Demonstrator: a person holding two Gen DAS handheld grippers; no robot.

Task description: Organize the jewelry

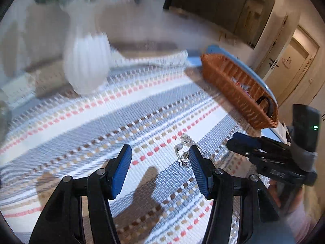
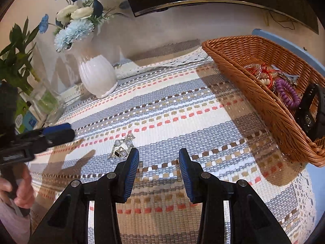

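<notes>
Striped woven mat (image 2: 162, 105) across the whole middle of the right view, same mat (image 1: 101, 126) filling the left view, blurred there toward the top. Wicker basket (image 2: 264, 105) along the right edge of the right view, resting on the mat, rim tilted toward the lens; again at upper right of the left view (image 1: 233, 89), with a blue plate (image 1: 243, 65) just behind it. White ribbed vase (image 2: 97, 75) at upper left of the right view, upright on the mat, blue and white flowers (image 2: 75, 26) above it; smeared white at upper left in the left view (image 1: 85, 67). Glass jar (image 2: 46, 103) with green stems at far left of the right view.

Left gripper (image 1: 160, 172) at bottom centre of its own view, blue pads spread wide, nothing between them. Right gripper (image 2: 158, 174) at bottom centre of its view, likewise spread, nothing gripped. Each tool also visible from the other's camera, at the frame edge.

Inside the basket, right side of the right view: purple coil (image 2: 288, 93), red-and-bead tangle (image 2: 262, 73), black clip (image 2: 310, 111).

Smallest last: silver jewelry (image 2: 121, 146) loose on the mat, just left of the right gripper's left pad; in the left view (image 1: 182, 152) touching or just beside the right pad's tip.
</notes>
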